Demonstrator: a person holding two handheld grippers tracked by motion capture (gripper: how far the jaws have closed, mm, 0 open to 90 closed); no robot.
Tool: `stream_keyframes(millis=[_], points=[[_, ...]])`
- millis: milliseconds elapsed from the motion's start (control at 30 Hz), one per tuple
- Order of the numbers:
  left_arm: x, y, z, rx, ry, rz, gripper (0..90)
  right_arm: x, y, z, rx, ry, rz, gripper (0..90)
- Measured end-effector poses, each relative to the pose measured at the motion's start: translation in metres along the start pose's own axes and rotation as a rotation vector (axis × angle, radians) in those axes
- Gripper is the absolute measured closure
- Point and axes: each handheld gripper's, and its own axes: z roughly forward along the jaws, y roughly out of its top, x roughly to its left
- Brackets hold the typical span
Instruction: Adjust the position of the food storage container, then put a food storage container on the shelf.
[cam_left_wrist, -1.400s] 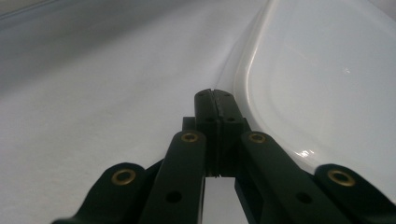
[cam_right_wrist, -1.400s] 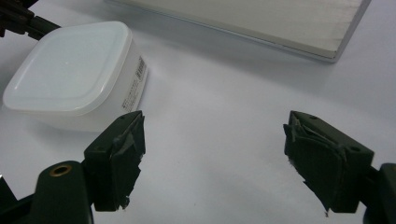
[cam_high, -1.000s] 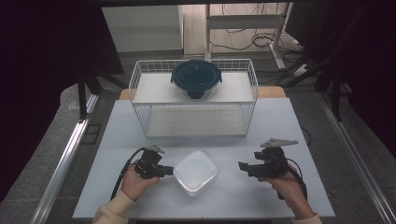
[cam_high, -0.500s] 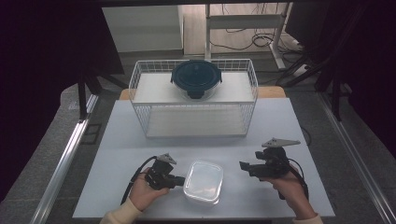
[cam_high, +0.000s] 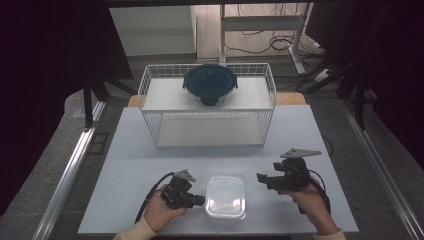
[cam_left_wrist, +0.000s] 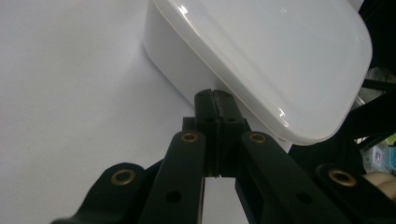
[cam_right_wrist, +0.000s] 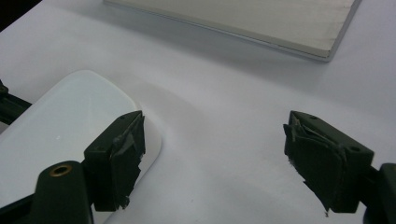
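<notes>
Two jaws of the left gripper (cam_left_wrist: 215, 100) press together at the box's (cam_high: 226, 196) rim, near the table's (cam_high: 300, 130) front edge. Right gripper (cam_high: 261, 178), jaws wide, hovers just right of it; wire basket (cam_high: 150, 95) behind.

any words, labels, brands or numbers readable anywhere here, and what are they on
None: no readable text stands on anything.
White lidded container: plain, no label or print in the high view or the gripper views.
Dark blue lid of the bowl on the wire rack: no legible mark; any embossing is too small to tell.
Left gripper and right gripper: black parts, no markings readable.
Colourful bit at the edge of the left gripper view: too blurred to read.
</notes>
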Motion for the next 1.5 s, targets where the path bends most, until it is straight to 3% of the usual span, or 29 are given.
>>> stream_keyframes(millis=[133,267,333,500,667,833,1133,1300,1467,1500], points=[[0.005,0.000,-0.012,-0.074,0.032,-0.033,86.5,0.000,0.000,-0.001,-0.005,-0.001,-0.001,20.4],[0.010,0.000,-0.027,-0.170,0.086,-0.099,59.4,0.001,-0.001,0.000,0.001,-0.001,-0.001,20.4],[0.013,0.000,-0.033,-0.194,0.090,-0.127,47.5,0.001,-0.001,0.001,0.003,0.000,-0.004,20.4],[0.022,-0.002,-0.044,-0.225,0.093,-0.168,36.7,0.001,-0.001,0.001,0.000,0.005,-0.007,20.4],[0.026,-0.004,-0.050,-0.236,0.103,-0.195,31.5,0.000,-0.001,0.003,0.004,0.002,-0.010,20.4],[0.026,0.000,-0.054,-0.251,0.100,-0.189,30.3,0.003,-0.002,0.002,0.002,0.013,-0.022,20.4],[0.027,0.000,-0.051,-0.239,0.085,-0.190,31.6,0.012,-0.007,-0.005,-0.039,0.044,0.004,21.8],[0.026,0.000,-0.042,-0.224,0.041,-0.206,33.1,0.017,-0.016,0.000,-0.020,0.093,0.054,24.9],[0.025,0.000,-0.037,-0.221,0.002,-0.217,33.5,0.030,-0.019,0.005,-0.007,0.128,0.070,26.8],[0.024,0.000,-0.036,-0.224,-0.023,-0.232,33.5,0.036,-0.021,0.008,0.003,0.145,0.084,27.7]])
